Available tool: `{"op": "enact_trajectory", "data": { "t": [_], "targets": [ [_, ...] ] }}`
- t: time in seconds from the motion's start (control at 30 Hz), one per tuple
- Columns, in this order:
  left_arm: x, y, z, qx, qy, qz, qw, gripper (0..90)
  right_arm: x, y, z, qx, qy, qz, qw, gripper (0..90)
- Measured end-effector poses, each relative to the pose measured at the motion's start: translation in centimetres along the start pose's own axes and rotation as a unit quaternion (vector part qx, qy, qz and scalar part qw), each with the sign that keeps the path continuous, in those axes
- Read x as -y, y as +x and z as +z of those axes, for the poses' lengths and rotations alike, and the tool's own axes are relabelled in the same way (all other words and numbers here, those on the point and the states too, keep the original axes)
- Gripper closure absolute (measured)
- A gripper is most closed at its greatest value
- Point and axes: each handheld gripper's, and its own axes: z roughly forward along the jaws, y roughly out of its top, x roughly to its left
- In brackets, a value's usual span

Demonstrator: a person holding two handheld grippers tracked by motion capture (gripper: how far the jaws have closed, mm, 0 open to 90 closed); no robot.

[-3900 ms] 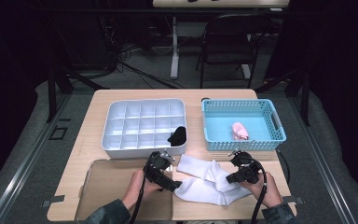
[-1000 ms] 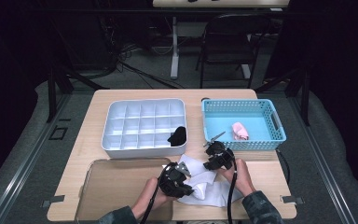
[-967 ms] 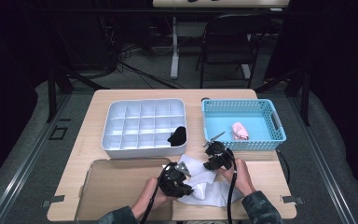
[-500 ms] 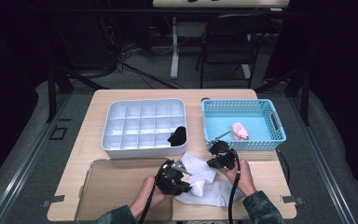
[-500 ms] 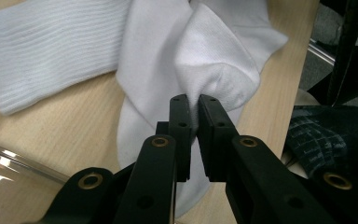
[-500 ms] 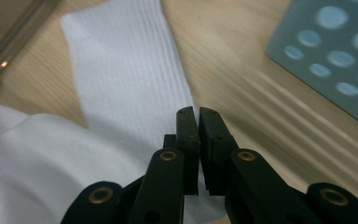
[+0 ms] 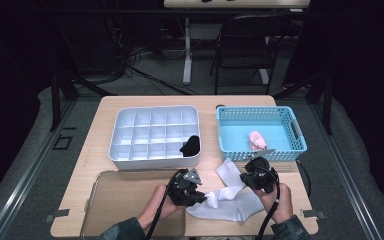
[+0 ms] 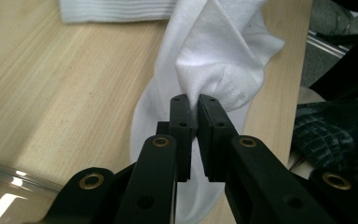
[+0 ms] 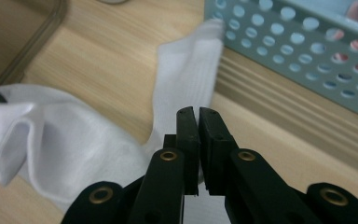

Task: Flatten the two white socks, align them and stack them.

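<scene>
Two hand-held grippers work on a white sock (image 7: 227,200) at the near edge of a wooden table (image 7: 105,125). The sock lies spread on the wood in front of a blue basket (image 7: 295,131), its cuff end reaching up towards the basket's front wall. The left gripper (image 7: 204,198) has its jaws closed tight on a bunched fold of the sock; in the left gripper view the white cloth (image 8: 214,74) rises pinched between the two black jaws. The right gripper (image 7: 245,176) has just been closing, and its jaws now stand together; in the right gripper view the sock (image 9: 186,84) runs under and between the jaw tips, gripped by them. A pink rolled item (image 7: 256,140) lies inside the basket. To the left of the basket stands a white divided tray (image 7: 125,150), with a black item (image 7: 190,145) in its near right compartment. A clear lid (image 7: 125,200) rests on the table just beside the left gripper.
</scene>
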Motion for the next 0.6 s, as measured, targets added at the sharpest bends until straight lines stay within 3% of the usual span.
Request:
{"op": "enact_trajectory", "data": {
  "t": [0.17,0.27,0.33,0.43,0.5,0.6],
  "targets": [
    [-0.1,0.5,0.7,-0.008,0.031,-0.003,0.9995,81.5,1.8,0.8,0.9,-0.002,0.040,0.001,0.9992,83.7],
    [-0.1,0.4,0.7,-0.014,0.045,-0.008,0.9989,69.3,2.8,0.7,1.6,-0.015,0.067,-0.001,0.9977,75.2],
    [-0.1,0.4,0.5,-0.030,0.052,-0.010,0.9981,56.1,3.0,0.2,1.3,-0.023,0.053,-0.006,0.9983,70.2],
    [0.1,0.3,-0.2,-0.049,0.043,-0.023,0.9976,45.6,2.8,-0.4,0.5,-0.024,0.024,-0.031,0.9989,62.8],
    [0.2,-0.1,-0.7,-0.056,0.039,-0.028,0.9973,42.8,2.2,-0.8,0.5,-0.022,0.013,-0.042,0.9988,59.4],
    [0.2,-1.3,-0.8,-0.053,0.035,-0.034,0.9974,41.9,0.9,-1.0,2.0,-0.022,0.026,-0.064,0.9974,55.0]
  ]
}}
